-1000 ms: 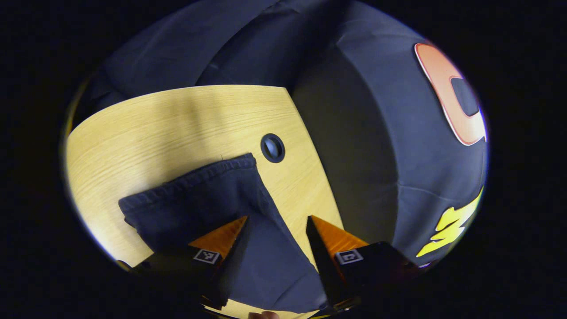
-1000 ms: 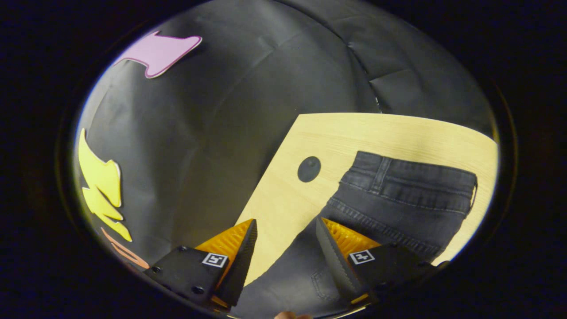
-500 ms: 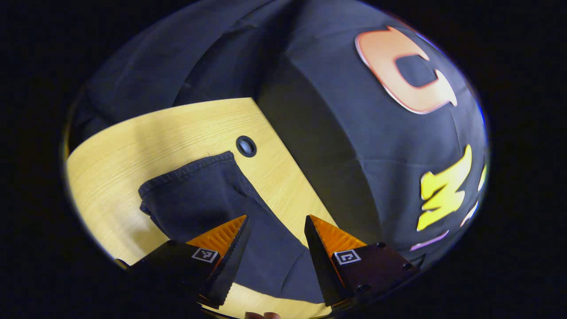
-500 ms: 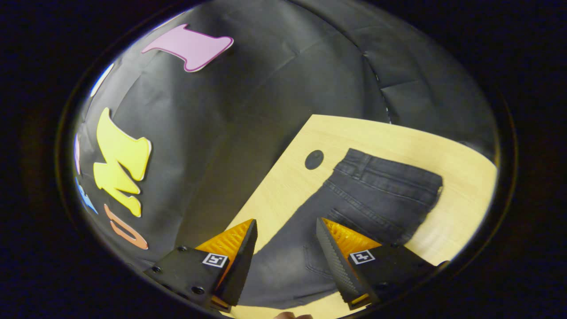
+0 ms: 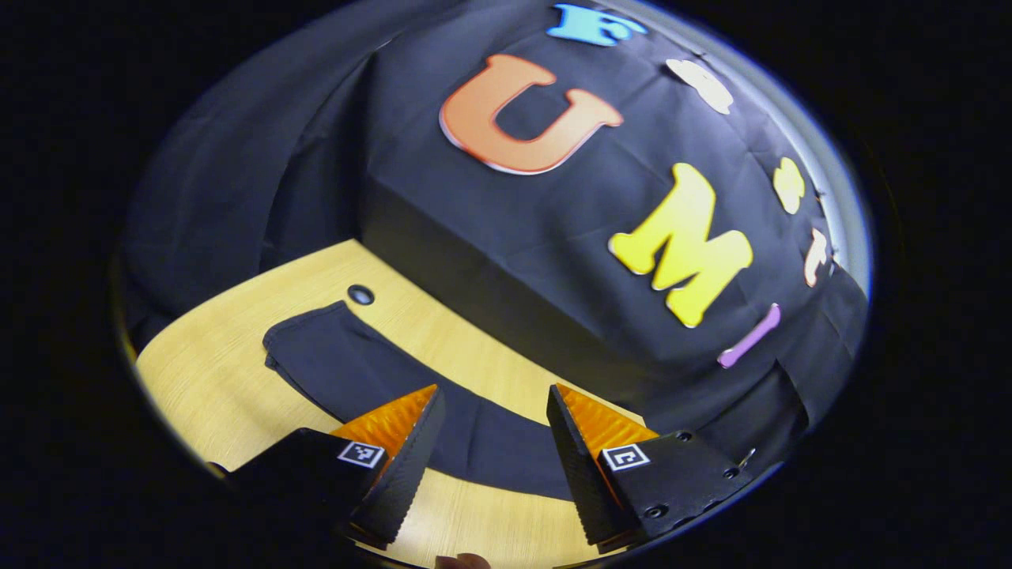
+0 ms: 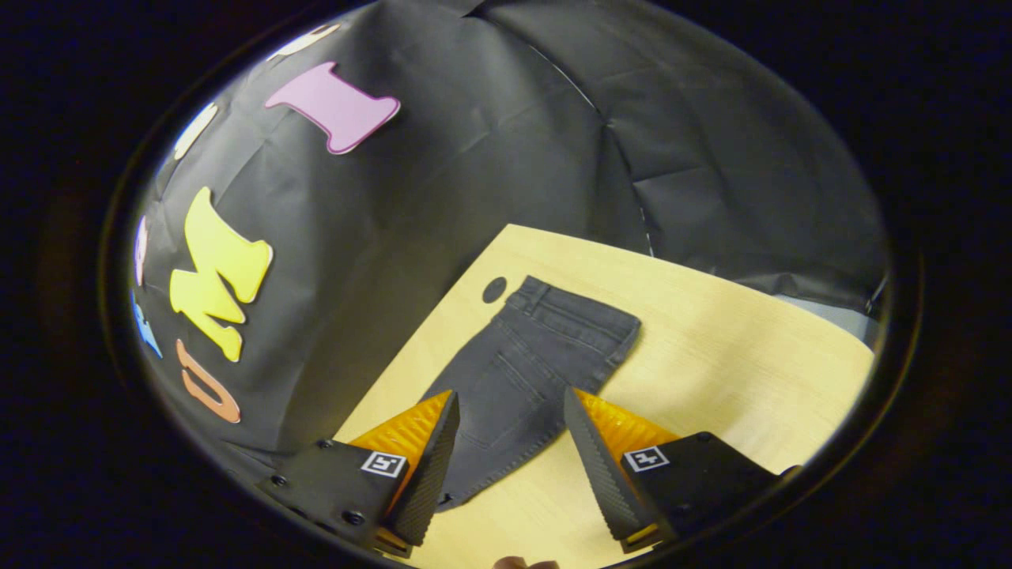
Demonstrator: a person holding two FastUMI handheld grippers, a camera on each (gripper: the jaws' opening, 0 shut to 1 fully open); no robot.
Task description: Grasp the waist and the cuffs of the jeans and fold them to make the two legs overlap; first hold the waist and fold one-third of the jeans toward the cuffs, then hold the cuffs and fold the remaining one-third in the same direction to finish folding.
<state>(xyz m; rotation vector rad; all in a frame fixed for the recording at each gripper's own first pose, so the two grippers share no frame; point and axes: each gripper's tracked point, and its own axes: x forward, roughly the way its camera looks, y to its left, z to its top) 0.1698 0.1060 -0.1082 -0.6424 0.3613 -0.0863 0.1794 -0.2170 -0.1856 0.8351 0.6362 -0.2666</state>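
Note:
Dark jeans lie flat on the pale wooden table, folded lengthwise with one leg on the other. In the left gripper view the cuff end of the jeans (image 5: 332, 356) stretches away to the left, and my left gripper (image 5: 494, 415) hangs open above the leg with nothing held. The right gripper view has the waist end of the jeans (image 6: 538, 348) with waistband, belt loops and a back pocket. My right gripper (image 6: 510, 419) is open above the seat, apart from the cloth.
The table (image 6: 711, 363) has a round dark cable hole near each far corner (image 5: 361, 295) (image 6: 494, 289), close to the jeans' ends. Black cloth walls stand right behind the table's back edge. Bare tabletop (image 5: 213, 379) lies beside the jeans.
Both grippers have risen and drawn back from the jeans, which now look smaller and farther off. Both views have tilted up toward the back wall. The jeans have not moved.

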